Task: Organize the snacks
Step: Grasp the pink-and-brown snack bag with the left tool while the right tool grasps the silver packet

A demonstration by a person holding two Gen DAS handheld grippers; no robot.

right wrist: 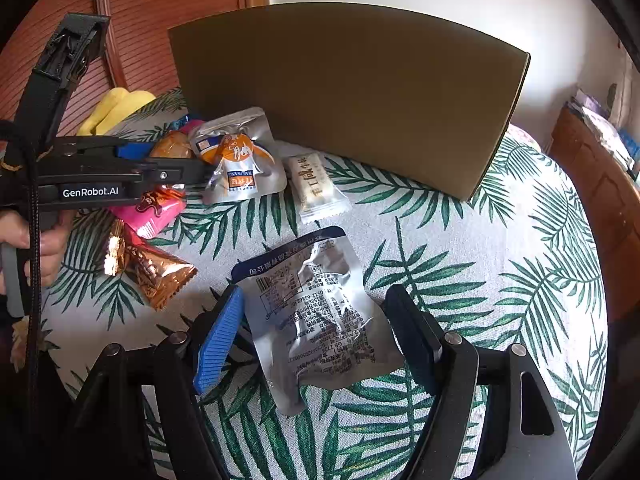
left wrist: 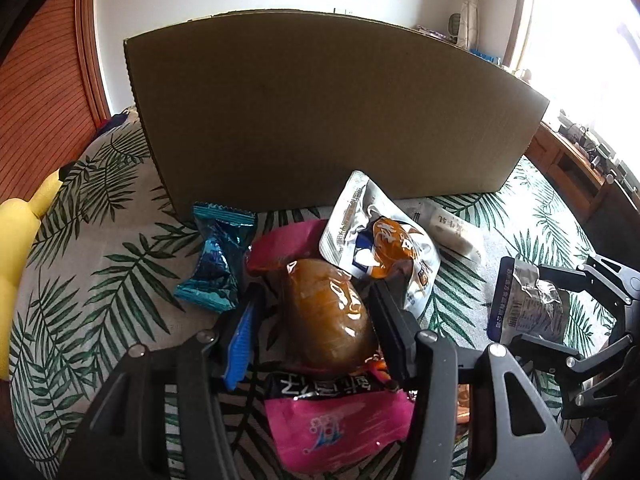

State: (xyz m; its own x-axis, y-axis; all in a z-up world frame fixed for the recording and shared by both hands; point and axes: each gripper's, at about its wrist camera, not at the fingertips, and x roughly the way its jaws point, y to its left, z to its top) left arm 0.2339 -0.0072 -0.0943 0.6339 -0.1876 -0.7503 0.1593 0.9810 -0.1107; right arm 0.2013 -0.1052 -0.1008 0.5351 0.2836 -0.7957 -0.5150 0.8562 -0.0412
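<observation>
- The left gripper [left wrist: 316, 316] points down at a leaf-print cloth [left wrist: 100, 280], with its jaws partly closed on either side of a brown bun in a pink wrapper [left wrist: 328, 312]. Its pads sit against the wrapper's sides, so it appears to grip the snack.
- Just left of this gripper's tip lies a blue foil candy [left wrist: 216, 264]. Just ahead and to the right, a silver-and-orange pouch [left wrist: 380, 244] leans over the bun's far end. Further right lies a pale nougat bar [left wrist: 452, 232].
- Beyond these snacks stands a cardboard box [left wrist: 320, 112].
- The right gripper [right wrist: 316, 332] has its jaws wide apart on each side of a silver foil packet [right wrist: 320, 320] with its printed back facing up. Neither pad touches it, and the packet lies flat on the cloth.
- To the left of the right gripper lies a copper foil snack [right wrist: 156, 272]. Further left, a hand [right wrist: 44, 248] holds the other gripper's handle.
</observation>
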